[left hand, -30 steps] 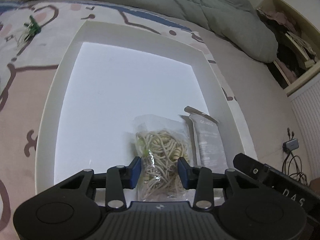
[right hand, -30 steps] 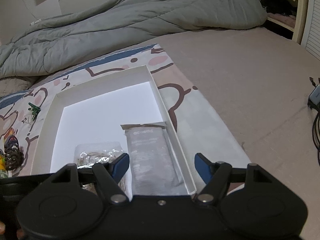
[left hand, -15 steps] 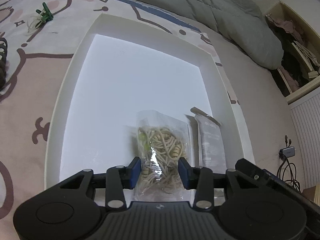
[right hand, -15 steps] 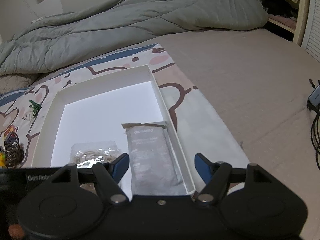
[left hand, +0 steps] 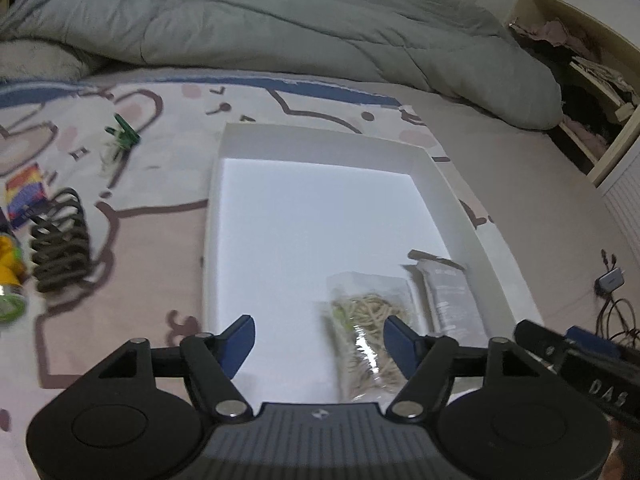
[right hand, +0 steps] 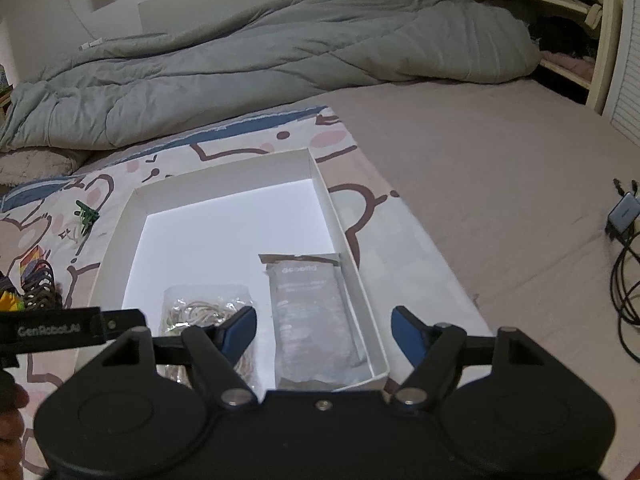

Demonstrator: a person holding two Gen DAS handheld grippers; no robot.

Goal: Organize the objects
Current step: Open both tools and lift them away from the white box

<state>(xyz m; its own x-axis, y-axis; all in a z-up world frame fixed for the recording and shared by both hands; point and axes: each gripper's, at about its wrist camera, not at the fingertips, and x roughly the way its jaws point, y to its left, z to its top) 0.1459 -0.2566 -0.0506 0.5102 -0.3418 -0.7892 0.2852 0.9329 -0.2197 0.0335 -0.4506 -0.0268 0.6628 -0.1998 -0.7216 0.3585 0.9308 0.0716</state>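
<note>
A white shallow box (left hand: 216, 216) (right hand: 344, 236) lies on a patterned blanket on the bed. Inside it, near the front right, a clear bag of rubber bands (left hand: 366, 340) (right hand: 208, 312) lies flat beside a grey sachet (left hand: 452, 300) (right hand: 312, 312). My left gripper (left hand: 319, 340) hovers above the box with its jaws opening; the bag lies free below, close to the right finger. My right gripper (right hand: 323, 330) hangs over the box's near right corner, its jaws opening, gripping nothing.
Left of the box on the blanket lie a green clip (left hand: 124, 134) (right hand: 86, 214), a dark coiled hair tie bundle (left hand: 60, 246), a rainbow-coloured packet (left hand: 26, 194) and a yellow item (left hand: 10, 264). A grey duvet (left hand: 280, 24) fills the back. Cables (right hand: 628, 272) lie at the right.
My left gripper let go of the rubber band bag, spread its jaws wide and lifted back to the left; the bag now lies in the box. The right gripper barely shifted.
</note>
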